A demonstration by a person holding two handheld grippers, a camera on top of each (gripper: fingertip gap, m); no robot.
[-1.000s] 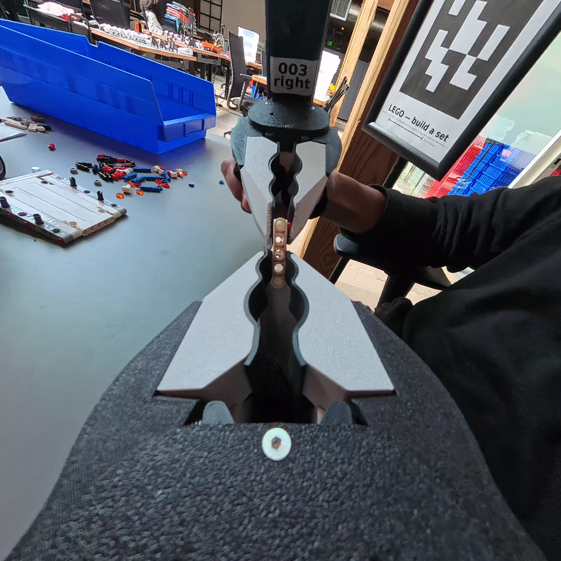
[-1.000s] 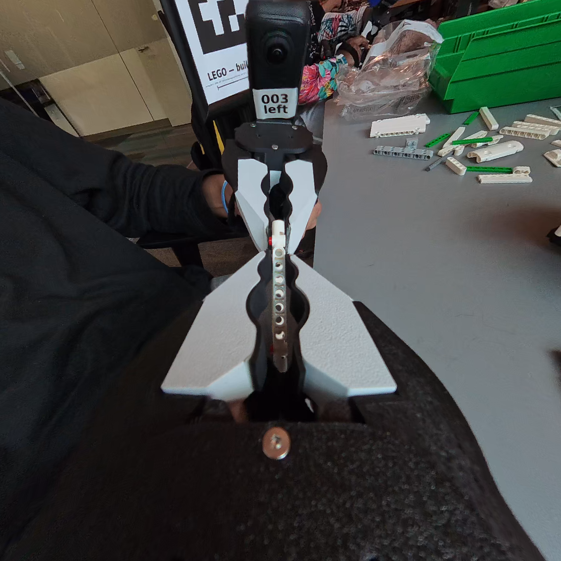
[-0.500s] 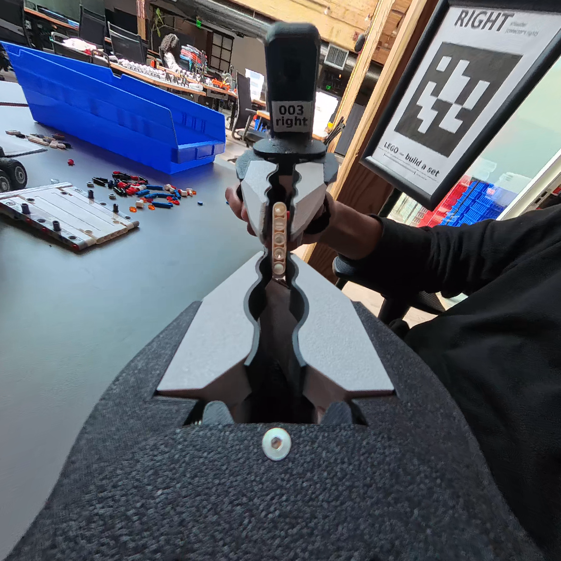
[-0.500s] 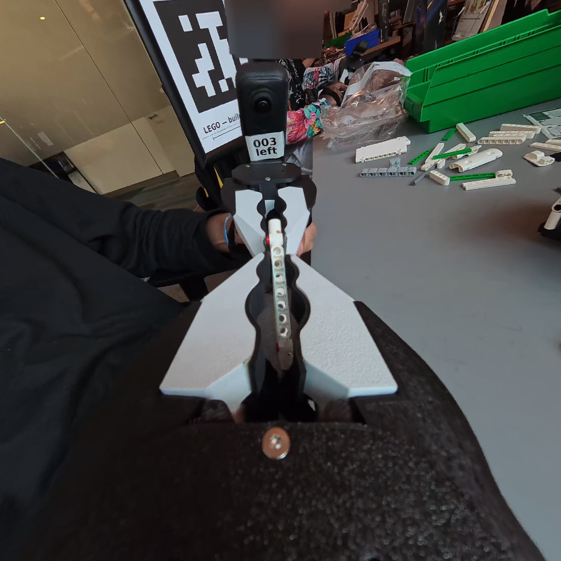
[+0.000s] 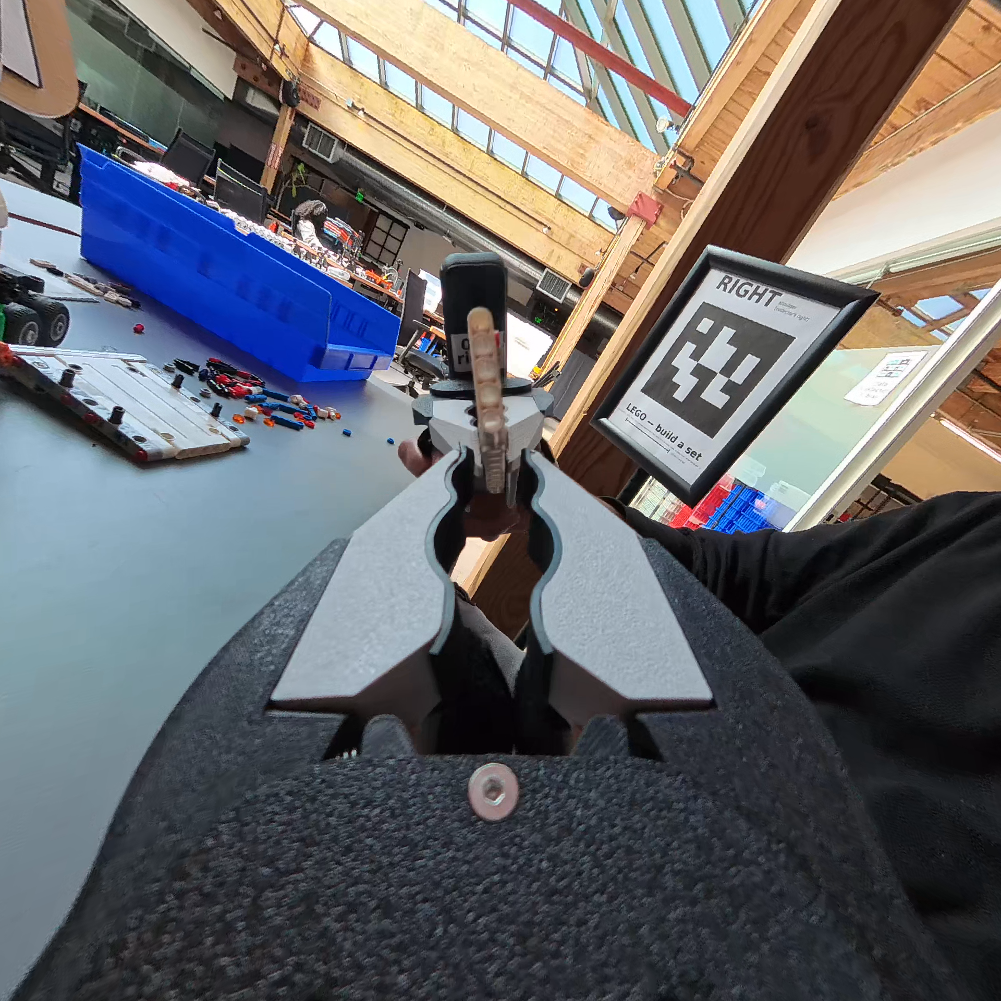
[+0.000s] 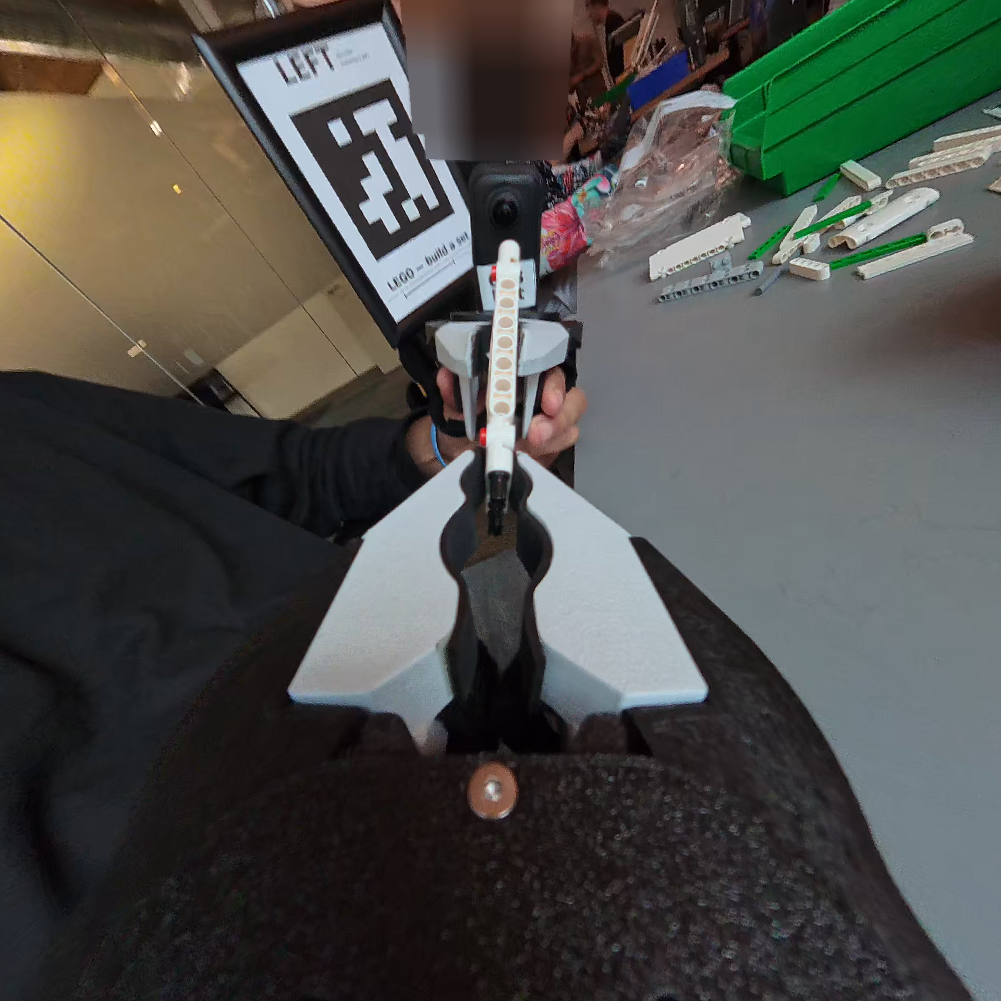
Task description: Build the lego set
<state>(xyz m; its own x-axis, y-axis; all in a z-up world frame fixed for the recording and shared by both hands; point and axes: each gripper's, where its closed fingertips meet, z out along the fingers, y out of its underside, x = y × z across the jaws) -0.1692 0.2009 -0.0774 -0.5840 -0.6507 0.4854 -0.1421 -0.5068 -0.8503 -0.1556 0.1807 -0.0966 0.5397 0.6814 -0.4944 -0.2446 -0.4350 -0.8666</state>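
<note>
beam (image 5: 486,390), white with a row of round holes, is held in the air off the desk (image 5: 162,541) edge, between two claws that face each other. its long axis runs along the line from one claw to the other, tilted so the end over the right claw stands higher in the left view. a black pin sticks out of the end in the right claw's mouth, and small red pins show at the side. right claw (image 6: 495,471) pinches that pin end at its tips, with the rest of the beam running out toward the left claw. left claw (image 5: 494,460) is spread: its fingers stand either side of the beam with a gap on each side, not pressing. a hand (image 6: 558,411) grips the left handle. a second ago the left claw was closed on the beam's tip and the beam lay deep in the right claw's throat; now it sits farther out and both views are tipped up, with roof beams and skylights in the left view. writing: a framed sign (image 5: 720,368) with a black-and-white marker and printed lines in each view, and a printed label on each camera body, partly covered by the beam. around: blue bin (image 5: 216,281), pale plate (image 5: 124,401), small loose parts (image 5: 260,395), green bin (image 6: 866,81), white and green pieces (image 6: 845,233).
</note>
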